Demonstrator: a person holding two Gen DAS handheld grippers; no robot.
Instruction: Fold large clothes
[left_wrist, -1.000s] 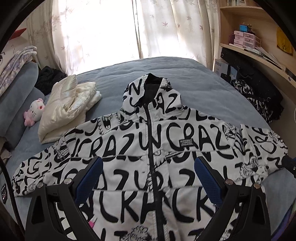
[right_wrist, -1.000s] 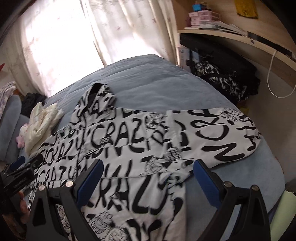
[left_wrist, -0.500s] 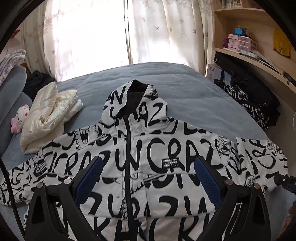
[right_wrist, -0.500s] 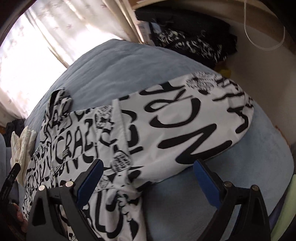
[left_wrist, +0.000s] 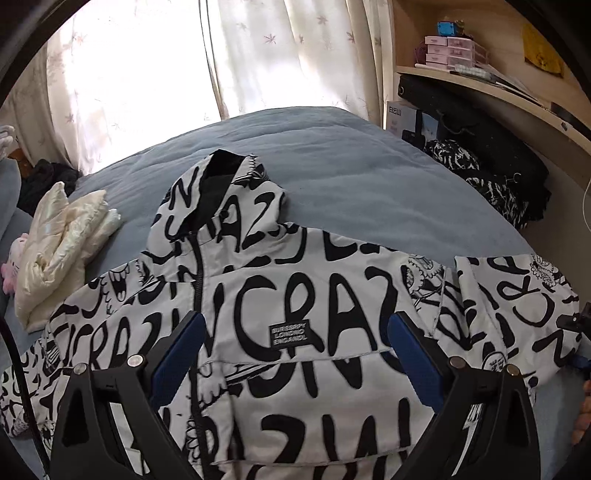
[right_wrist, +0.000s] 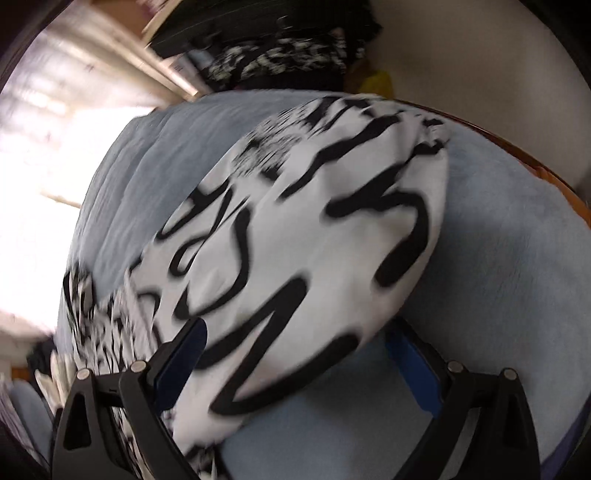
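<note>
White-and-black lettered fabric fills both views: the hooded jacket (left_wrist: 295, 317) lies face up and zipped across the blue bedspread (left_wrist: 354, 177), hood toward the far window, sleeves out to either side. Over the last second your right gripper (right_wrist: 295, 354) has swung away from the jacket's body and dropped low over the right sleeve (right_wrist: 303, 236), which now looms large and blurred in its view, the cuff end pointing toward the bed's right edge. Its jaws are spread wide, one blue pad over the sleeve and the other beside it above the bedspread, with nothing pinched yet. Your left gripper (left_wrist: 295, 354) has drifted rightward too, so it now hovers over the chest near the small black label (left_wrist: 289, 335) rather than the zipper; it is also spread and empty.

That shift suggests you are starting the first fold, bringing the right sleeve in over the chest. No part of the jacket is folded so far. A cream folded garment (left_wrist: 62, 243) sits well apart at the left. The blur in the right view says you are moving fast; slow before closing so you catch the sleeve and not the bedspread beneath
</note>
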